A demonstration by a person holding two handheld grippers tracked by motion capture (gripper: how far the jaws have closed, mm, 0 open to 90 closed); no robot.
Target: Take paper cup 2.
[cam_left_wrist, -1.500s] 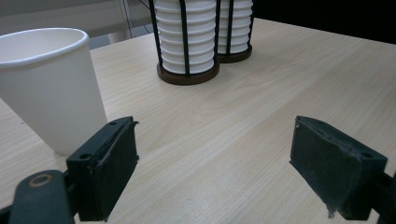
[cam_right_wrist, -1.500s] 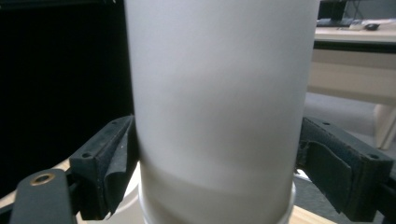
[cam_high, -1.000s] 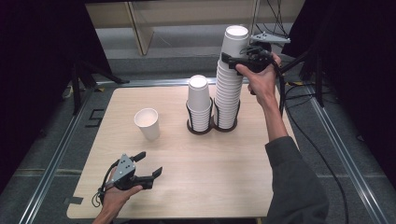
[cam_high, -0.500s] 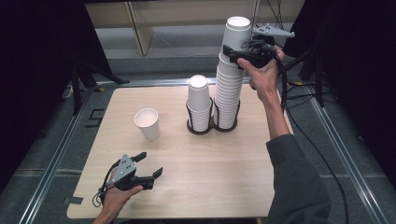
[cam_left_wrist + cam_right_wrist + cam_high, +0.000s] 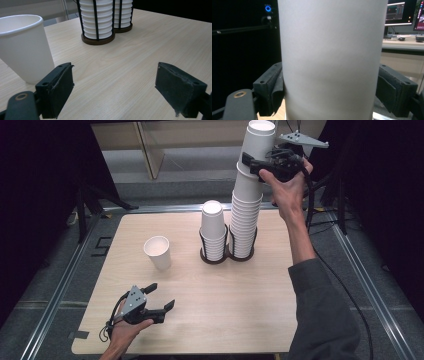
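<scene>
A tall stack of white paper cups (image 5: 245, 220) and a shorter stack (image 5: 213, 227) stand in a black wire holder (image 5: 218, 259) at the table's far middle. My right gripper (image 5: 255, 164) is high above the table, shut on the tall stack's top cup (image 5: 260, 142), whose lower end still meets the stack. In the right gripper view that cup (image 5: 332, 57) sits between both pads (image 5: 274, 87). A single cup (image 5: 158, 252) stands alone at the left. My left gripper (image 5: 161, 295) rests open near the front edge, with the single cup (image 5: 23, 47) just ahead of its left jaw.
The wooden table (image 5: 250, 295) has metal rails along its sides. Both stacks (image 5: 97, 22) show in the left gripper view. The person's right forearm (image 5: 300, 240) reaches over the table's right side. Monitors (image 5: 404, 12) glow beyond the held cup.
My right gripper has risen with the top cup, drawing it up out of the tall stack. The left gripper has stayed still.
</scene>
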